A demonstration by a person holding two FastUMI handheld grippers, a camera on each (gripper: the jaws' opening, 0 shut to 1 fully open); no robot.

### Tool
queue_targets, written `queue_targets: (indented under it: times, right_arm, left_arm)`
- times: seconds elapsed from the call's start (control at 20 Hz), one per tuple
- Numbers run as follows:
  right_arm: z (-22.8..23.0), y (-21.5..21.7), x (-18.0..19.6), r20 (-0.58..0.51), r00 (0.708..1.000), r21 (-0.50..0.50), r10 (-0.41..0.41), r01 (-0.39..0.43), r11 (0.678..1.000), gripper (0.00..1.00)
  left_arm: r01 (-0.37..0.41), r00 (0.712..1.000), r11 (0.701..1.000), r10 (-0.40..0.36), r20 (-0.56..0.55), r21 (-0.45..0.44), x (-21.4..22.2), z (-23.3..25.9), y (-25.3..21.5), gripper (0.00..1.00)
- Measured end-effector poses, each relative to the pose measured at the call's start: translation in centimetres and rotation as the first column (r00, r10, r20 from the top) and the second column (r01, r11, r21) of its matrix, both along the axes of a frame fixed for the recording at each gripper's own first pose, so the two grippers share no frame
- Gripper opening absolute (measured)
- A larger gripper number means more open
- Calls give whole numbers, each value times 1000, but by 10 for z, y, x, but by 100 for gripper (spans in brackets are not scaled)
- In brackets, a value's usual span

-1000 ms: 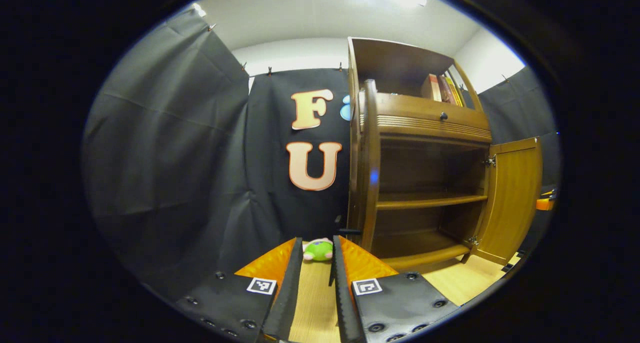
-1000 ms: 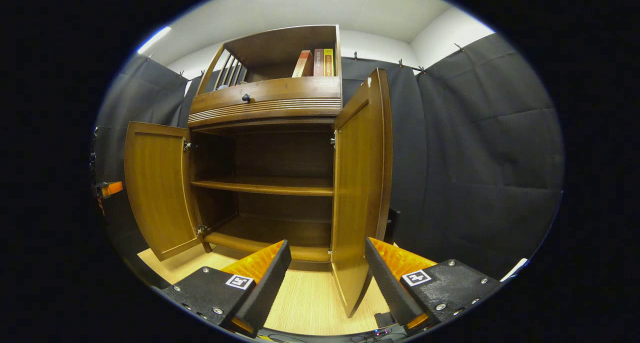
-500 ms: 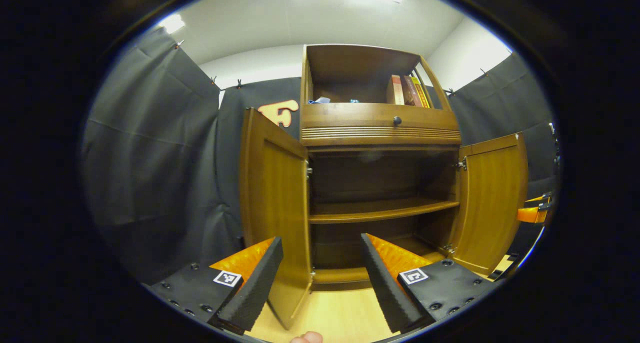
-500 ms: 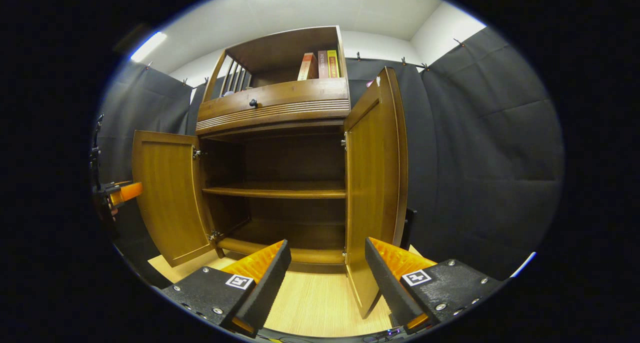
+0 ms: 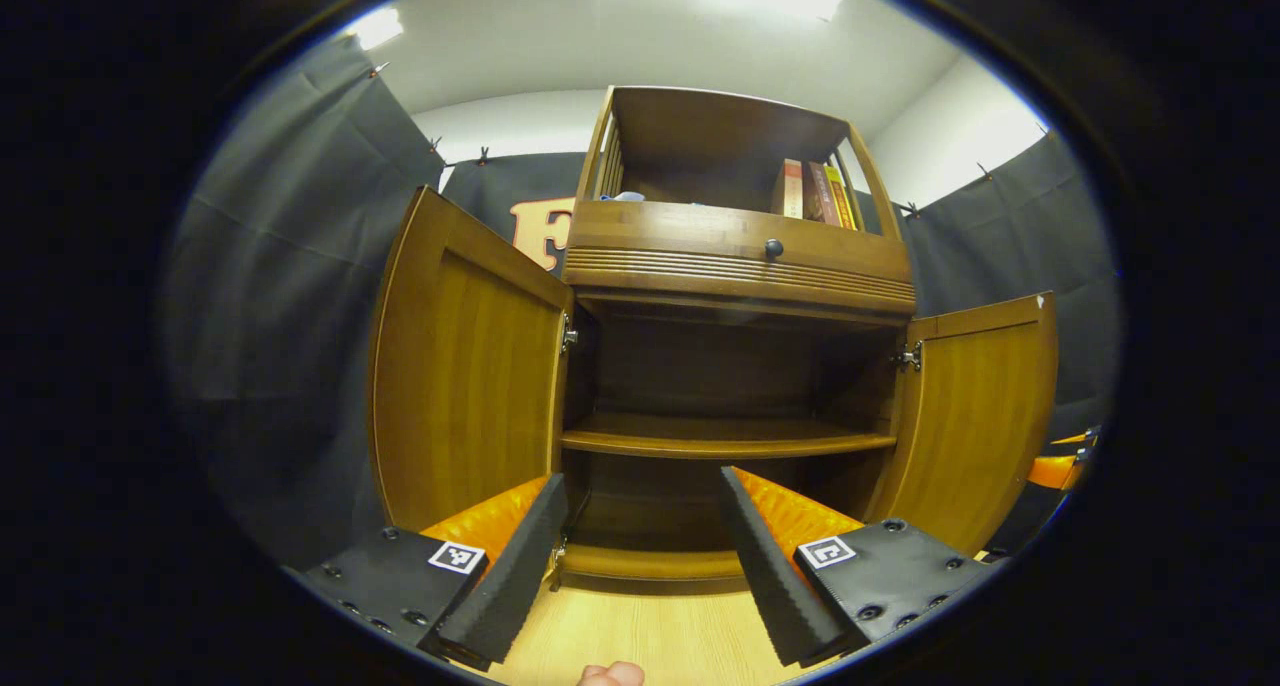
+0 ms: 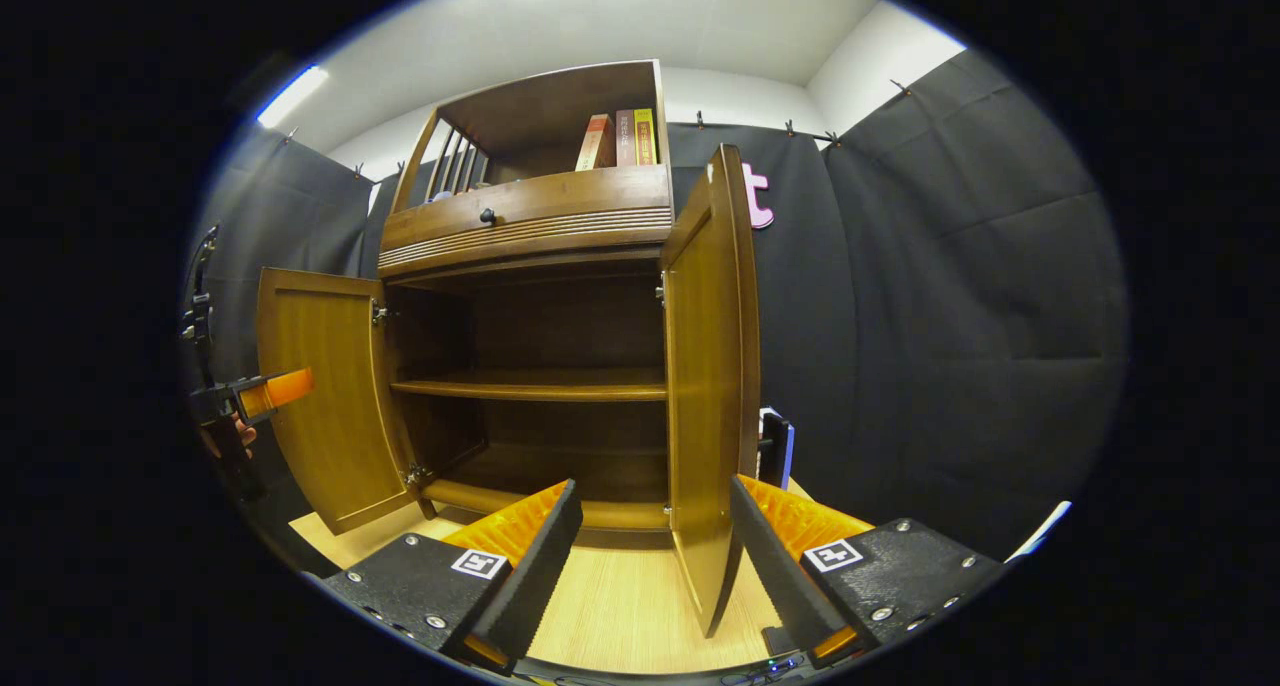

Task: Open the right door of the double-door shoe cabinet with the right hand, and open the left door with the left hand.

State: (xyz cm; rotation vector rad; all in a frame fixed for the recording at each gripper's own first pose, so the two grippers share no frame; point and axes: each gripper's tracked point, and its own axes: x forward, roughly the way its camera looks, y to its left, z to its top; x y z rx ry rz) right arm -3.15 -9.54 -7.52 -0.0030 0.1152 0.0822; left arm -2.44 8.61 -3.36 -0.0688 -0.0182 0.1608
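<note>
Black-cloth booth, pale wood floor (image 5: 640, 631). Brown wooden shoe cabinet (image 5: 735, 266): left door (image 5: 465, 386) has swung wider beyond left gripper (image 5: 640, 556) jaws; right door (image 6: 705, 386) open; both jaws wide, empty. Task looks done.

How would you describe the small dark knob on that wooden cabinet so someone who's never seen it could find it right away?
Start at the tall wooden shoe cabinet whose two lower doors stand open. Above the open compartment runs a wide drawer front with grooved lines along its lower edge, under the shelf of books. The knob sits near that drawer's middle: small, round and dark, the single such fitting on the pale wood.
</note>
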Motion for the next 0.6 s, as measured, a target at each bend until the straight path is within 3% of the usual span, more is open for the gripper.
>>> queue_targets:
  times: [0.2,0.5,0.55,0.6]
  right_arm:
    - [1,-6,2,6,1000,-18,-4,4,1000,100]
    - [1,-6,8,11,1000,-26,10,-9,1000,100]
    - [2,-5,8,13,1000,-26,11,-11,1000,100]
    - [3,-5,10,17,1000,-25,13,-13,1000,100]
  left_arm:
    - [-39,999,999,39,-16,28,2,-7,7,93]
    - [-55,999,996,54,6,77,4,-2,2,93]
    - [-50,999,996,50,6,76,4,-3,0,96]
    - [-47,999,996,47,5,77,4,-3,-1,93]
